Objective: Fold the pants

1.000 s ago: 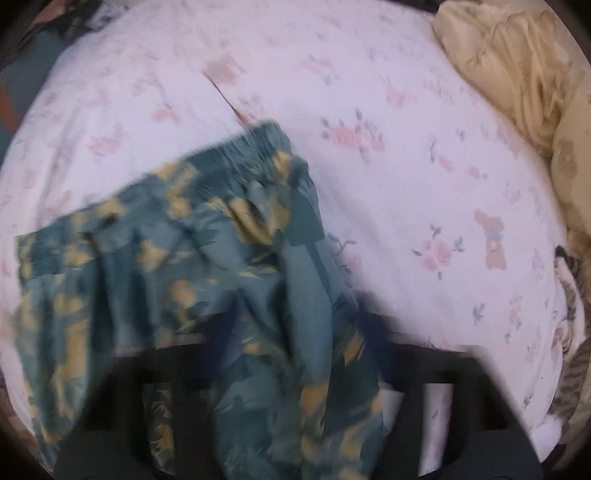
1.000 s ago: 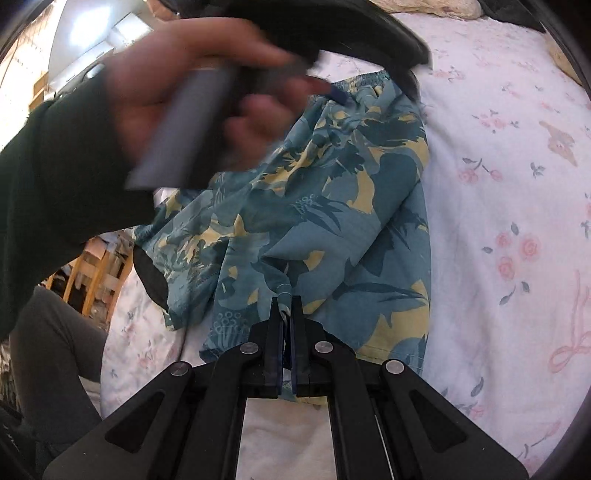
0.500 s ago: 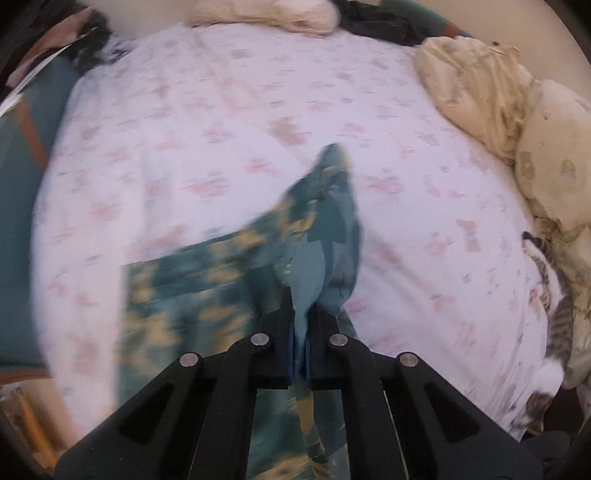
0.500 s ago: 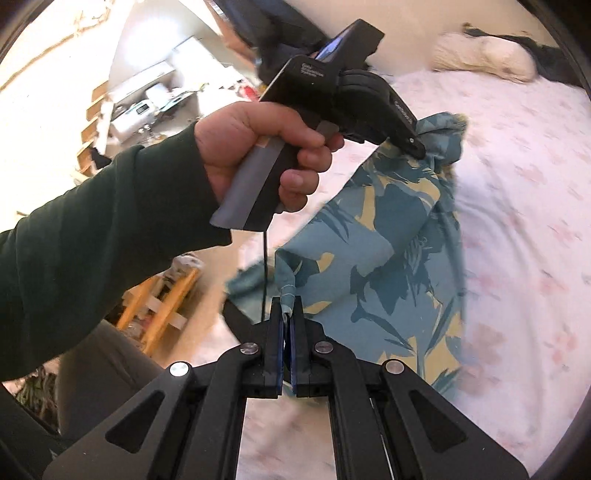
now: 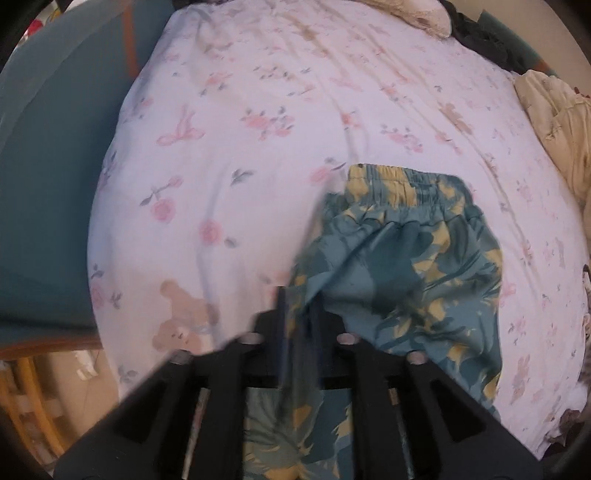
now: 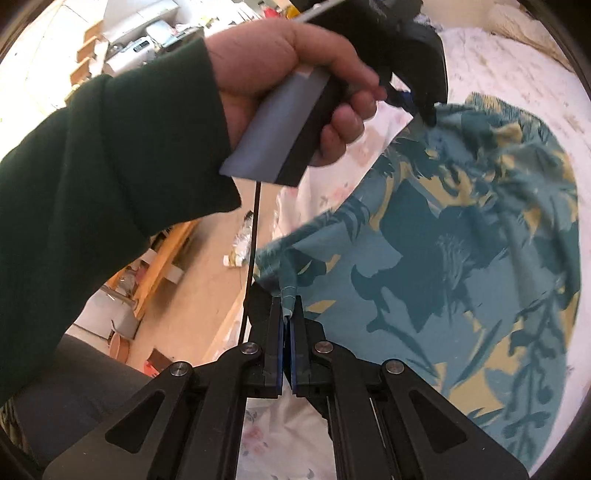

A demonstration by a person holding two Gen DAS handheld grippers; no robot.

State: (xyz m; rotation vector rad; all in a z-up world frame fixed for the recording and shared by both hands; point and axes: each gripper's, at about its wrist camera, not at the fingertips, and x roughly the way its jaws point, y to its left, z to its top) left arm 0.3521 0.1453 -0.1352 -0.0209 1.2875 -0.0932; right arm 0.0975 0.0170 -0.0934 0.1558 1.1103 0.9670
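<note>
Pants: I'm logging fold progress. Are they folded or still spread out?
Mid-fold, not flat. The pants are lifted, both grippers shut on fabric, with only the waistband end on the bed.

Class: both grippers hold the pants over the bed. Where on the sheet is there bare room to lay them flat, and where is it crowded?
Bare sheet lies left of the pants, up to the teal edge, and beyond the waistband toward the far pillow. The right side is crowded by the cream bedding.

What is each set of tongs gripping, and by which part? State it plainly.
Both grip the pants. The right tongs pinch a hemmed corner; the left tongs pinch a fabric edge, exact part blurred.
</note>
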